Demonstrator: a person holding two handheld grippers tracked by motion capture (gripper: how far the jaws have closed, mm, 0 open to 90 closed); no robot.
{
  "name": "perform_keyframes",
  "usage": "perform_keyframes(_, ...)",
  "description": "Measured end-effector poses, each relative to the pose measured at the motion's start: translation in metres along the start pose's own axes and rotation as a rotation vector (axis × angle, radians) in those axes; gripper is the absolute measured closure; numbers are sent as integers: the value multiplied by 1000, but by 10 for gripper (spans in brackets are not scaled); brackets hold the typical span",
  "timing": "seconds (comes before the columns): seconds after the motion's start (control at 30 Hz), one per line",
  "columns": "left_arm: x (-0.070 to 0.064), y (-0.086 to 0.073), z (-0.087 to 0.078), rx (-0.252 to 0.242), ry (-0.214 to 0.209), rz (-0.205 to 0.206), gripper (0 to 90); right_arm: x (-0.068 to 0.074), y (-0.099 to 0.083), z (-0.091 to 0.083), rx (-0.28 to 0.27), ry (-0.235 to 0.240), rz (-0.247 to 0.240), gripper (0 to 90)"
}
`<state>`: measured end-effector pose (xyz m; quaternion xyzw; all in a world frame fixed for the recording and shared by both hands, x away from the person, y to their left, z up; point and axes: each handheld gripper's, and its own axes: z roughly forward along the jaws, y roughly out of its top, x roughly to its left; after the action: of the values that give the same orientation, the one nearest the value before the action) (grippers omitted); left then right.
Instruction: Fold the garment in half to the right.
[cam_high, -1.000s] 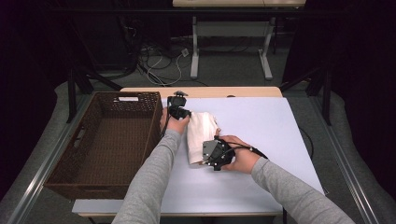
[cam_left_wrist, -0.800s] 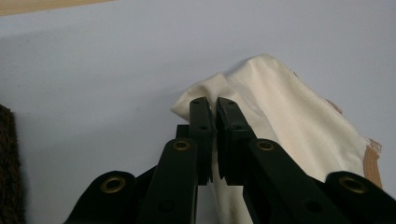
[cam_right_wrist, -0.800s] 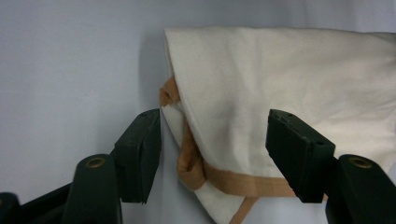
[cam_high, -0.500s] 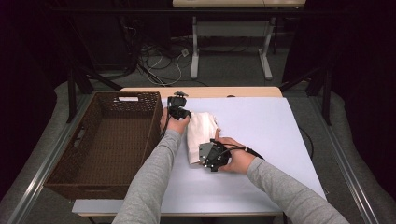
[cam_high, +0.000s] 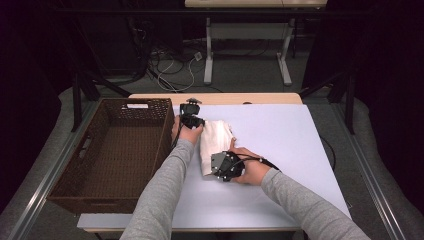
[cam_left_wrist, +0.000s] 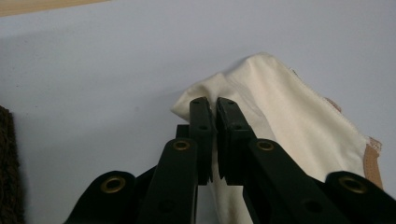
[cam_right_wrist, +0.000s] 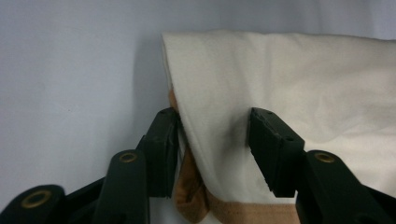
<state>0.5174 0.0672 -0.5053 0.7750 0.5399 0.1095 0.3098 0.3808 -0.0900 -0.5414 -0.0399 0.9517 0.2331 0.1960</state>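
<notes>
Tongs on the left (cam_left_wrist: 212, 109) pinch the far corner of the cream cloth (cam_high: 214, 142) on the tabletop (cam_high: 300, 150); right tongs (cam_right_wrist: 212, 128) gape around its near edge, probably not gripping. Close them fully before lifting.

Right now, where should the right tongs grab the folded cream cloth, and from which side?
Take the near corner of the folded cream cloth, coming from the person's side. The open right tongs already straddle that edge, where the layers lie stacked and thin. The left tongs pinch the far corner.
</notes>
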Motion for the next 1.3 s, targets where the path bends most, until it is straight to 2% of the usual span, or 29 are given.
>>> perform_keyframes(0.13,0,-1,1,0,2,3,857,1,0,0,8,21,-13,649)
perform_keyframes(0.3,0,-1,2,4,1,6,856,2,2,2,13,18,-26,731)
perform_keyframes(0.6,-1,-1,3,7,0,14,857,1,3,2,18,19,-9,774)
perform_keyframes(0.97,-1,-1,2,10,-5,16,857,5,5,-2,18,-18,-31,781)
perform_keyframes(1.17,-1,-1,0,13,-2,17,857,12,7,-5,18,-73,-66,781)
perform_keyframes(1.2,-1,-1,0,14,-2,17,857,12,8,-7,24,-88,-100,781)
perform_keyframes(1.23,0,-1,-1,13,-1,21,857,14,8,-8,20,-103,-88,781)
perform_keyframes(1.3,-1,-1,-1,10,2,20,856,16,9,-10,17,-122,-100,781)
